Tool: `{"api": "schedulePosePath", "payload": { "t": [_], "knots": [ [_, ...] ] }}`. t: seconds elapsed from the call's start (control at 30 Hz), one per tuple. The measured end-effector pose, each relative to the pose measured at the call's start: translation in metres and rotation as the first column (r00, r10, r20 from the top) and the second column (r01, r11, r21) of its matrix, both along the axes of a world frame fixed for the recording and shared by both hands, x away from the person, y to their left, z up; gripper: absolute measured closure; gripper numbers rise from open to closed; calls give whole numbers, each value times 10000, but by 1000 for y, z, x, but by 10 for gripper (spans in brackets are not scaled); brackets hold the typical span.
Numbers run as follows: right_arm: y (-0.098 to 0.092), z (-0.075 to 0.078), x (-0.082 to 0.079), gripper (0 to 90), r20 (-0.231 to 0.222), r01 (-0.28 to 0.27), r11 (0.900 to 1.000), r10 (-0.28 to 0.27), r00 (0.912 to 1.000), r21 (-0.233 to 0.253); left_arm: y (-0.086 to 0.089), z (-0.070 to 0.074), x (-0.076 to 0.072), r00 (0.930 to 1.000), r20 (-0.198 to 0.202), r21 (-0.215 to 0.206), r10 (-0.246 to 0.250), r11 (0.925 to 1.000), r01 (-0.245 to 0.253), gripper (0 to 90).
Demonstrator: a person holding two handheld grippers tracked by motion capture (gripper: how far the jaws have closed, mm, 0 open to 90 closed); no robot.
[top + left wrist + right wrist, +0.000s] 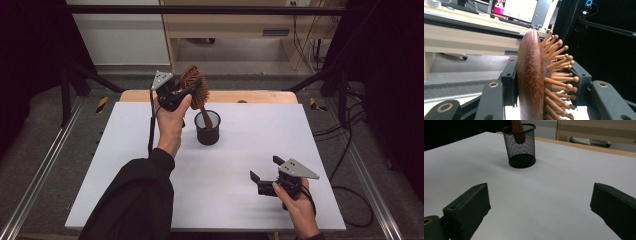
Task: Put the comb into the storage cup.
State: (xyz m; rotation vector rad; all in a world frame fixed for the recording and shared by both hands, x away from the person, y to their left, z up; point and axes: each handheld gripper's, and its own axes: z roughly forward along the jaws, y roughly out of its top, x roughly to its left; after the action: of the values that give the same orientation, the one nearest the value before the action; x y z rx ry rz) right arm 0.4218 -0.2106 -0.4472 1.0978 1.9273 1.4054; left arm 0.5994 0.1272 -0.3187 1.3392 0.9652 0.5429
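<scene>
White tabletop (240, 150), grey floor (50, 130), desk with monitor (516, 8) behind

The hairbrush (194, 86) was reddish-brown wood with lighter orange-brown pins; the cup (207, 128) was black mesh; the table (240, 165) was plain white.

A lab: black frame rails (200, 9), loose cables (345, 135), a monitor (516, 8).

The left gripper (192, 90) clamped the head of a wooden hairbrush (195, 86), whose handle dipped into a black mesh cup (207, 128) on the white table (150, 150). The right gripper (265, 170) rested near the front edge, jaws spread apart.
</scene>
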Motion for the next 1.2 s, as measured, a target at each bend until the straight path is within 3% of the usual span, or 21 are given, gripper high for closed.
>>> {"api": "schedulePosePath", "payload": {
  "t": [1.2],
  "knots": [
    [-1, 1, 0, 35, -101, -49, 9999, 51, 9999, 134, -5, -7, 2, 10000, -76, 167, -17, 9999, 18, 506]
  ]
}}
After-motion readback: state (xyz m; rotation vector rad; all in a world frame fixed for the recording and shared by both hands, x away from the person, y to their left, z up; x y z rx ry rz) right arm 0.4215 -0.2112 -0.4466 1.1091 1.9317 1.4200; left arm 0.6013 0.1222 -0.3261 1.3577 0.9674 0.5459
